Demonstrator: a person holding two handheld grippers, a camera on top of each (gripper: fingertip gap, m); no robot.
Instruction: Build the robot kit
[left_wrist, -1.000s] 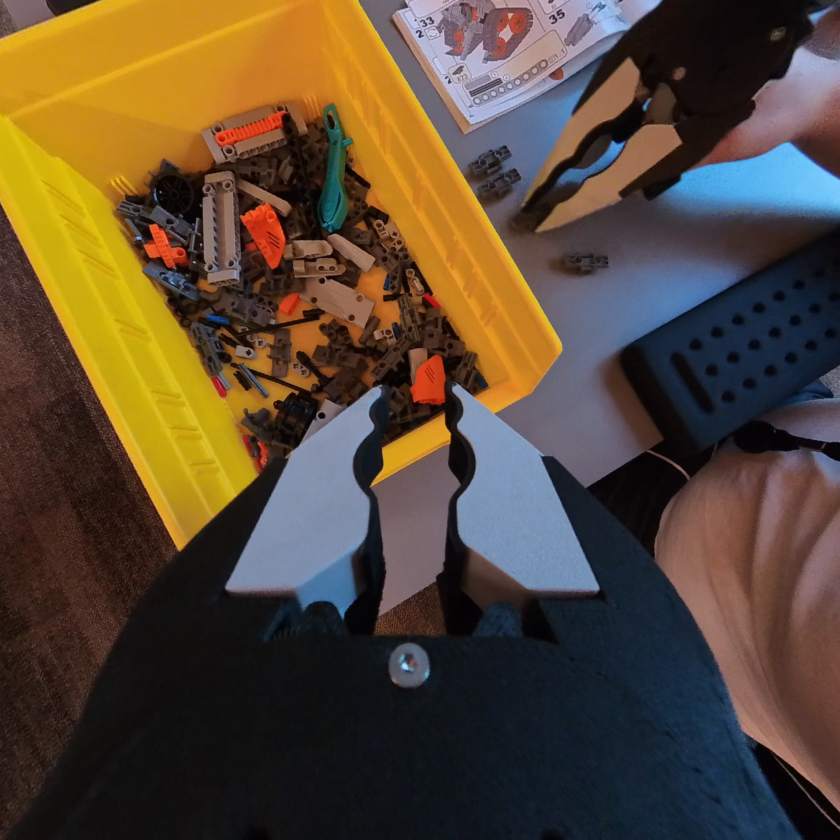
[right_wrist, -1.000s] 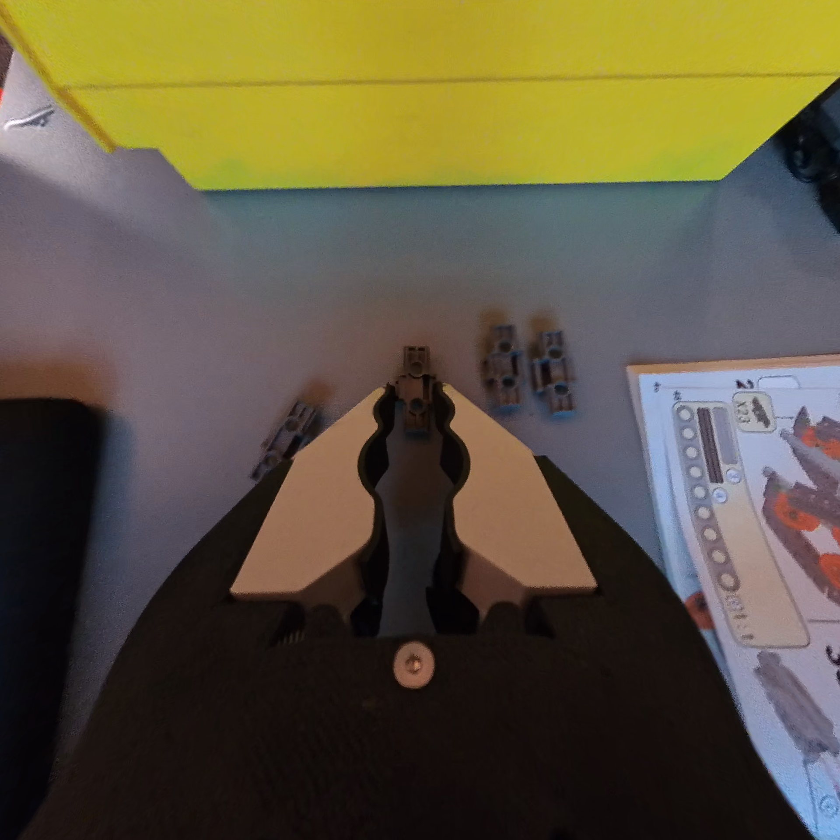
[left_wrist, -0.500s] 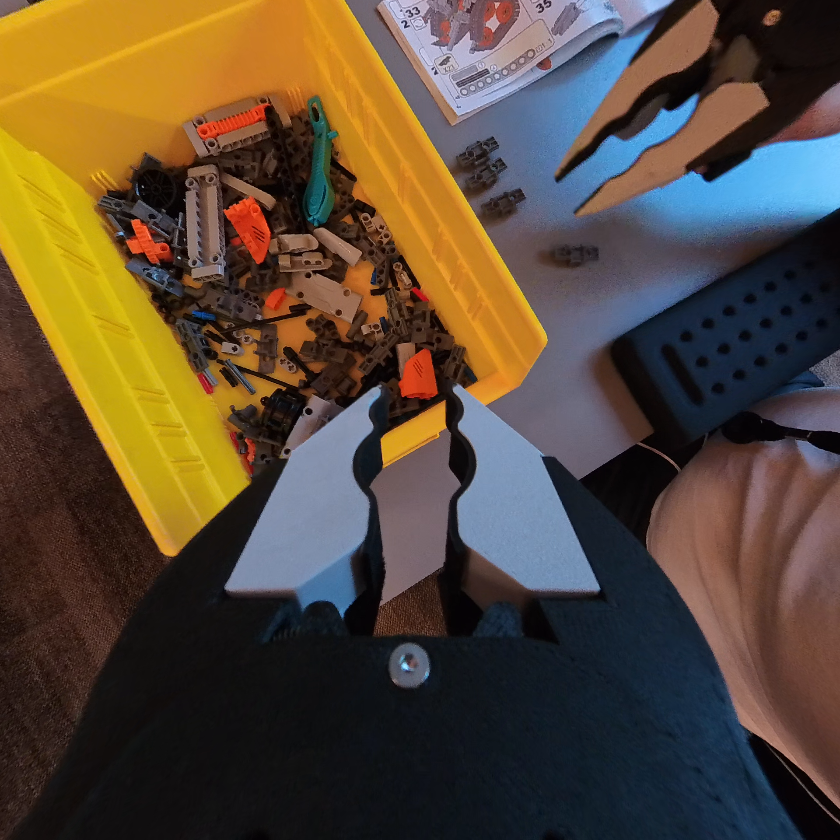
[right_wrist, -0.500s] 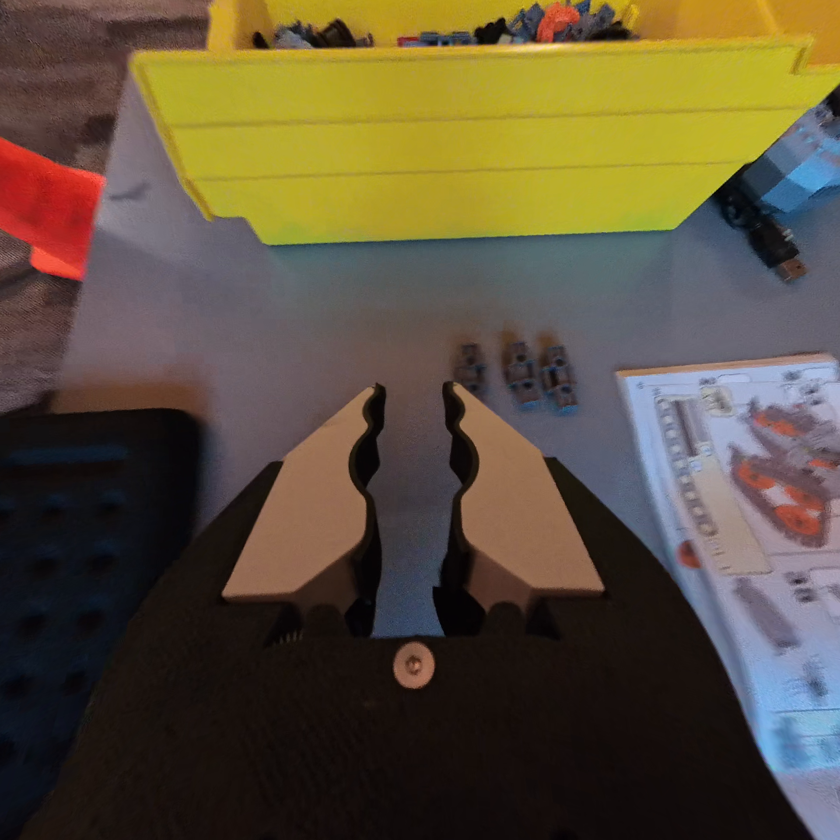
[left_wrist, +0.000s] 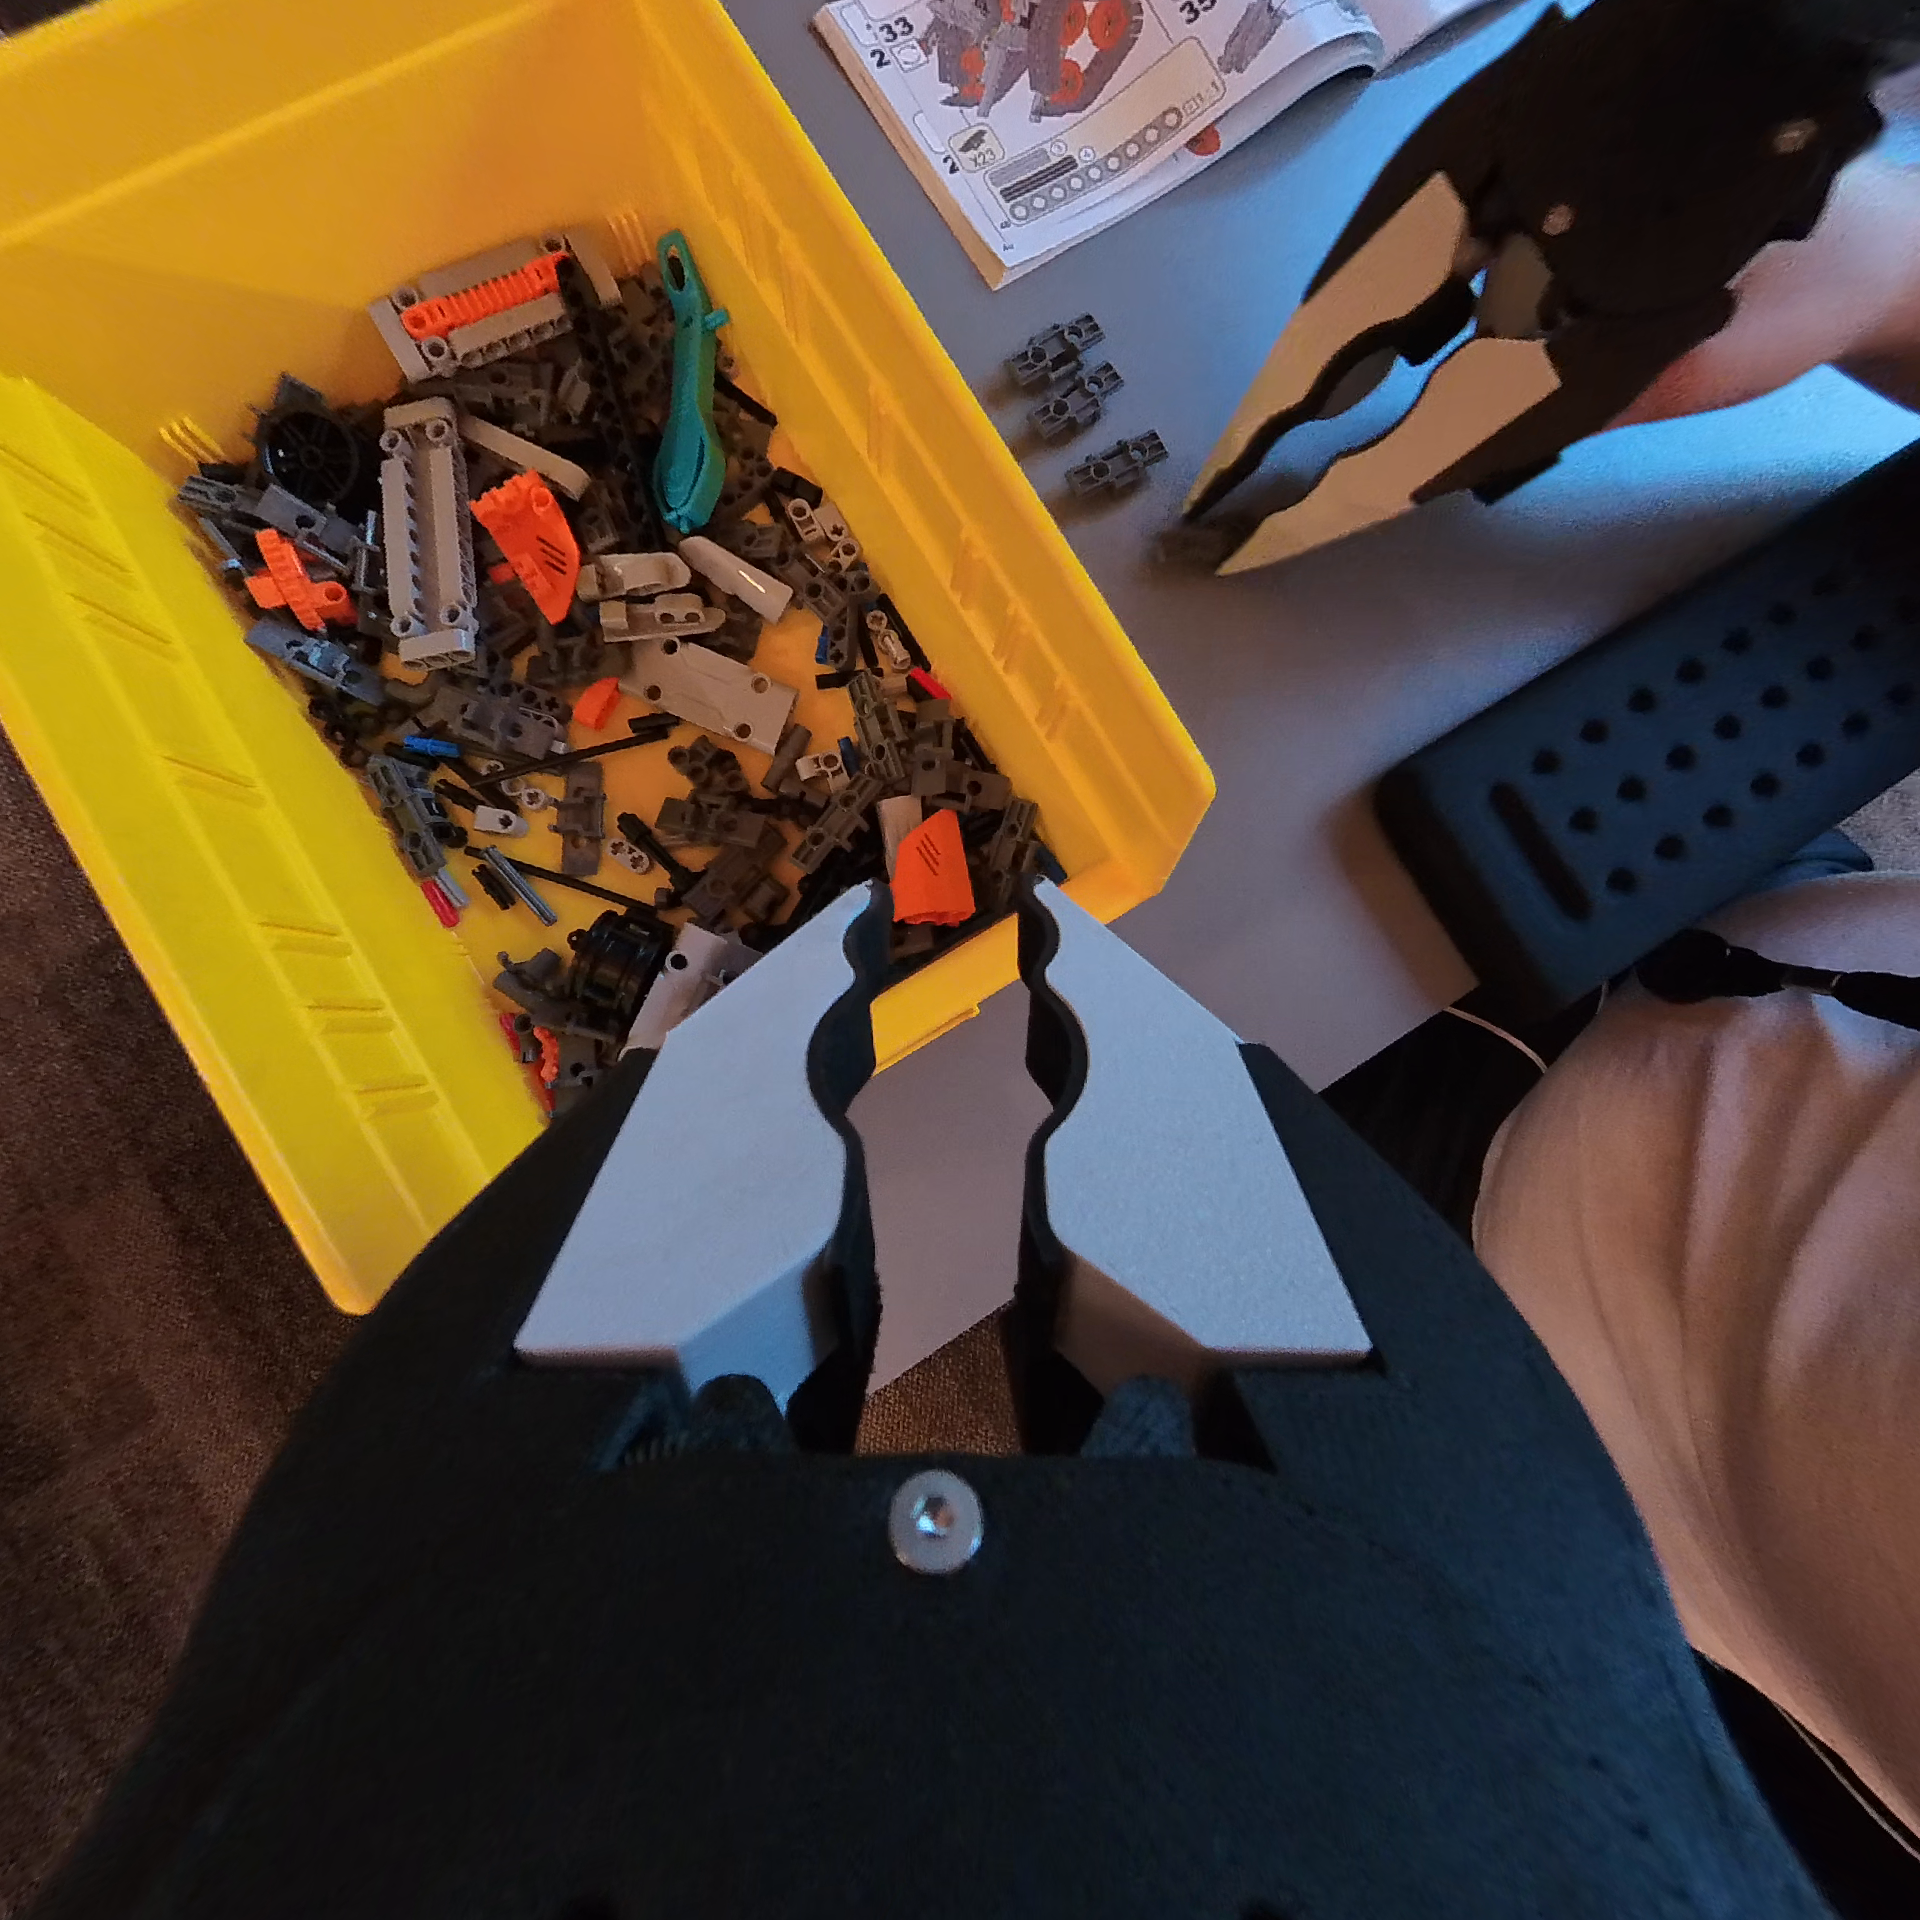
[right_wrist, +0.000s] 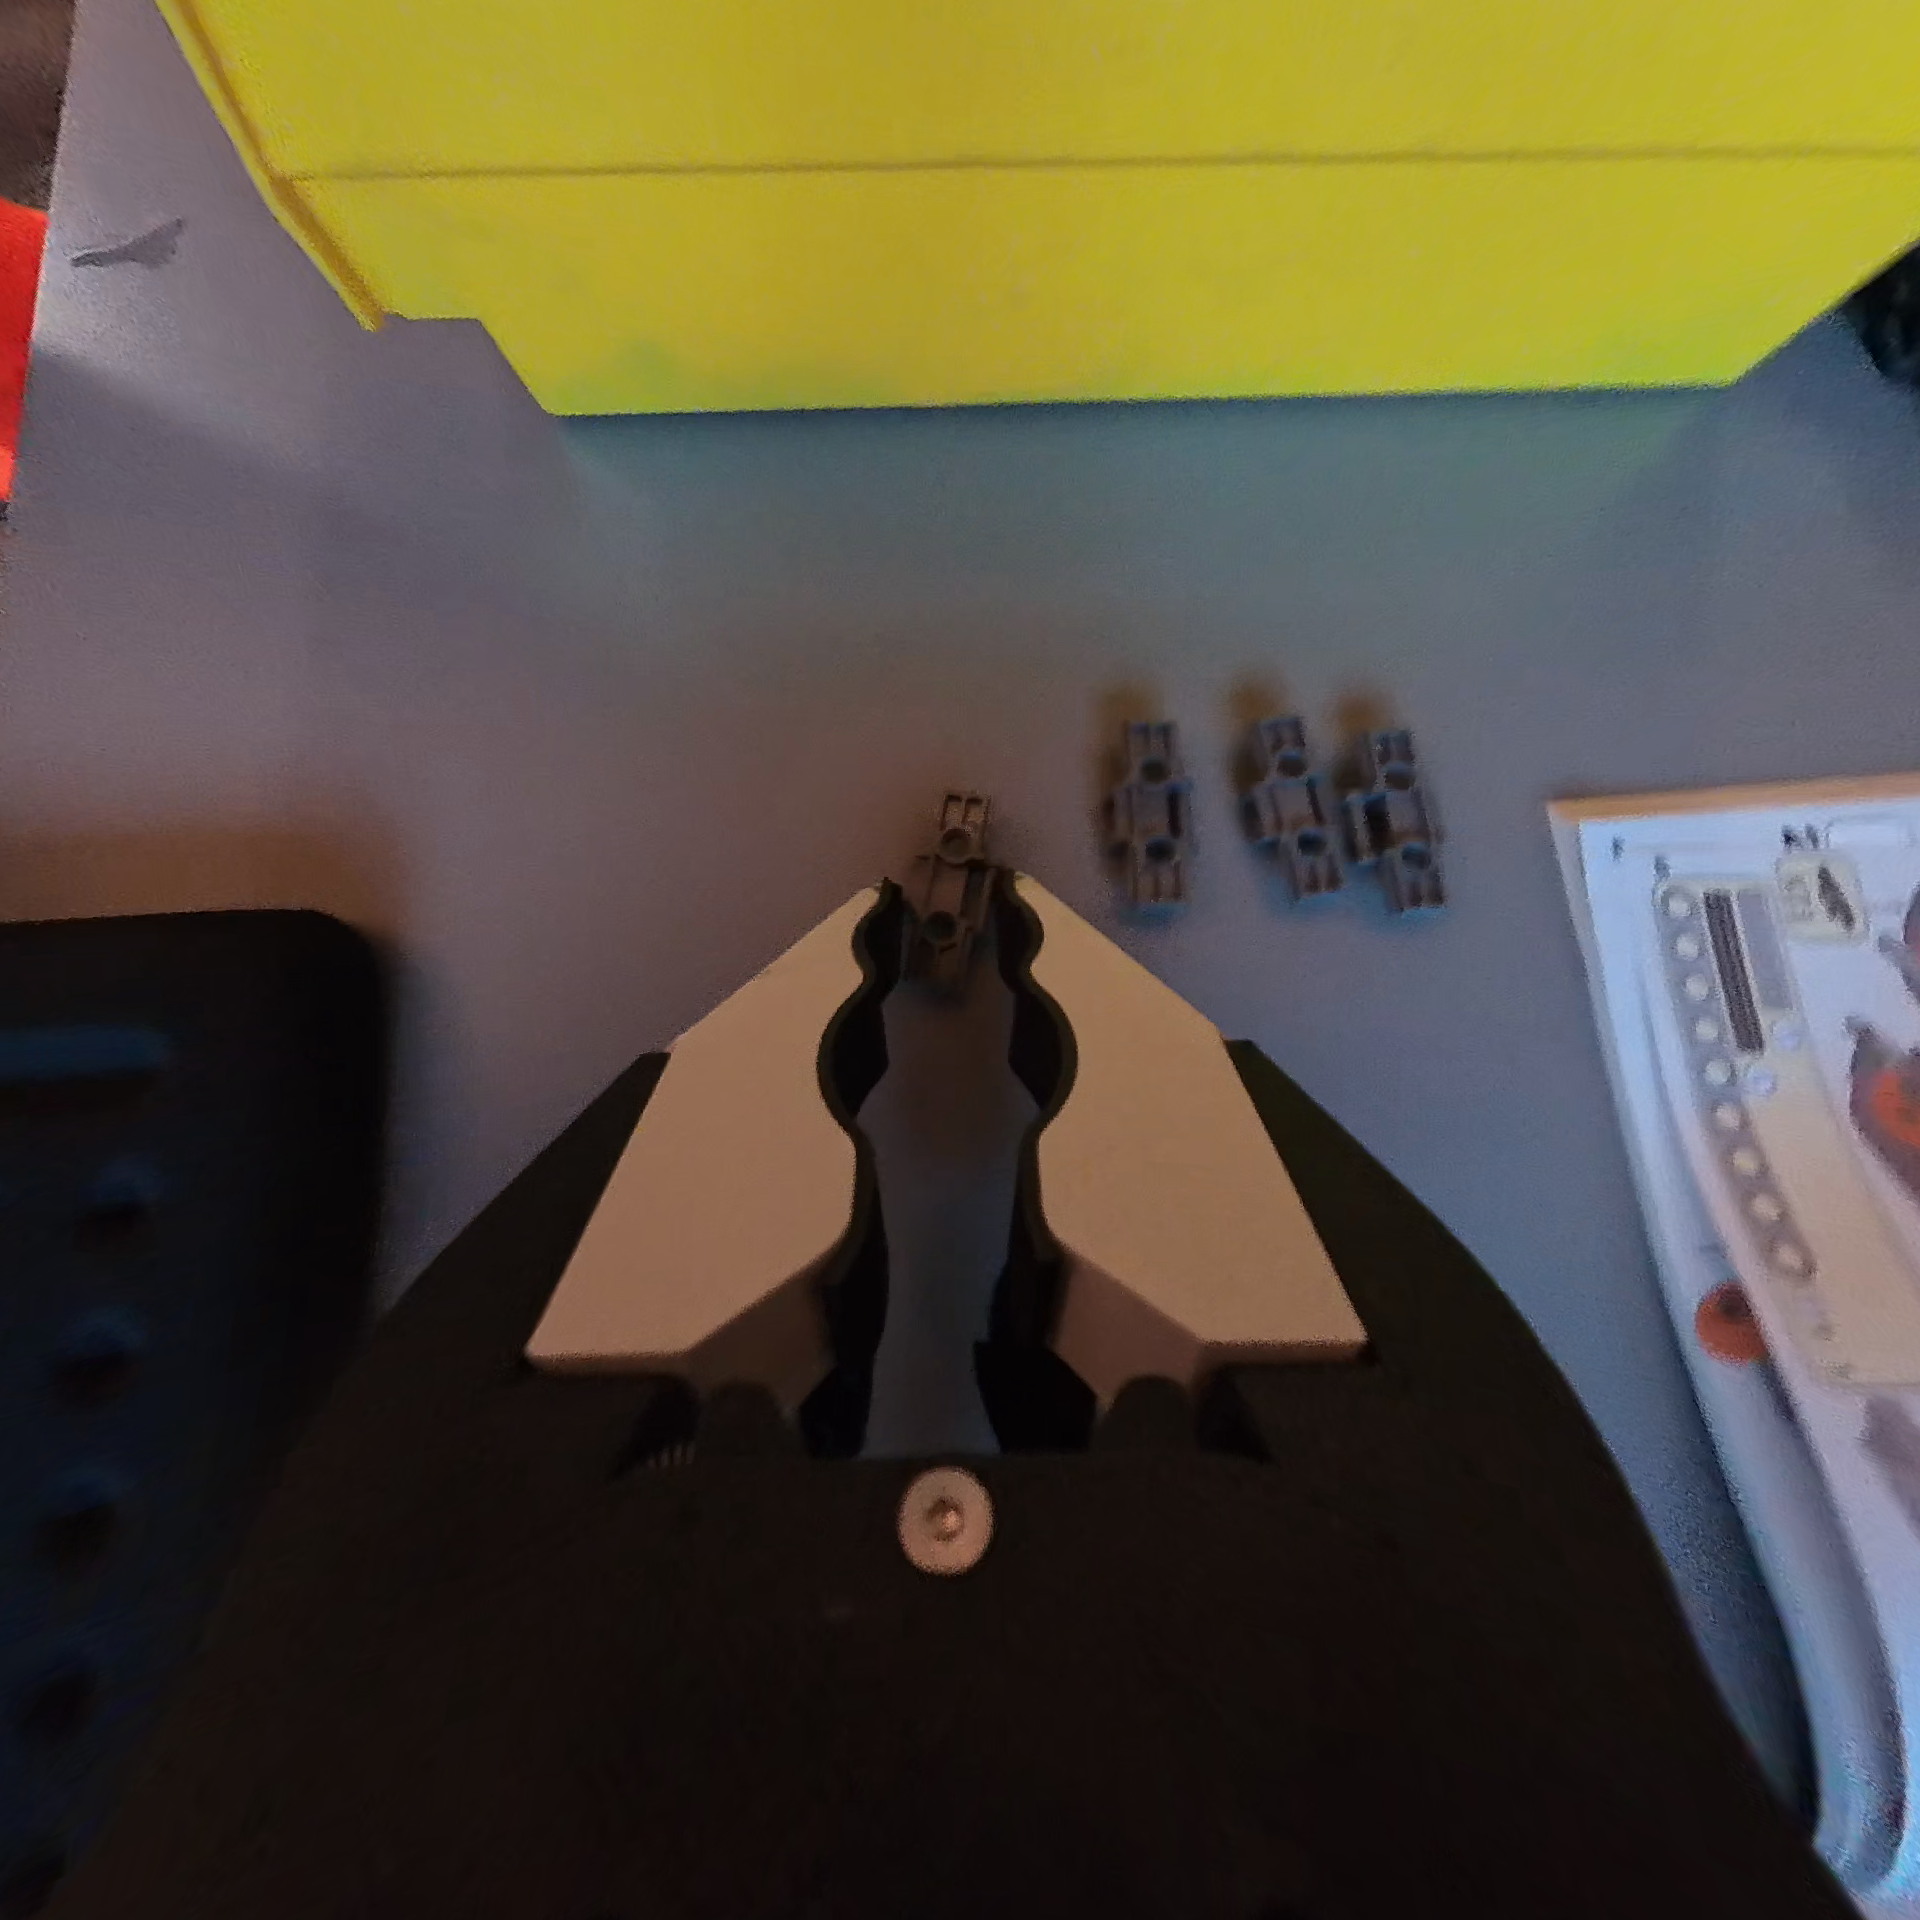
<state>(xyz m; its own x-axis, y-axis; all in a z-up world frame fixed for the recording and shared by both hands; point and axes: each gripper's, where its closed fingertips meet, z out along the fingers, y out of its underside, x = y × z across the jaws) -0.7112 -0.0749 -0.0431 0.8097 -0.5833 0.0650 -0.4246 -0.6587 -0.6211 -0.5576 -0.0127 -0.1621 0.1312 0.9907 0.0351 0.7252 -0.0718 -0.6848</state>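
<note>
Right wrist view: right gripper (right_wrist: 948, 899) pinches grey connector (right_wrist: 951, 894) on table (right_wrist: 623, 644). Left gripper (left_wrist: 945, 909) jaws apart, empty, over yellow bin (left_wrist: 1060, 623) near edge.

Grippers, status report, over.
Left gripper open, over yellow plastic bin near edge. Right gripper shut on small grey connector piece, on grey table. Three matching pieces alongside.

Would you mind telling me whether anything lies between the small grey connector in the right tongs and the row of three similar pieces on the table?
Nothing visible does. The right tongs grip the small grey connector piece; only bare grey tabletop separates it from the three grey connectors to its right.
</note>
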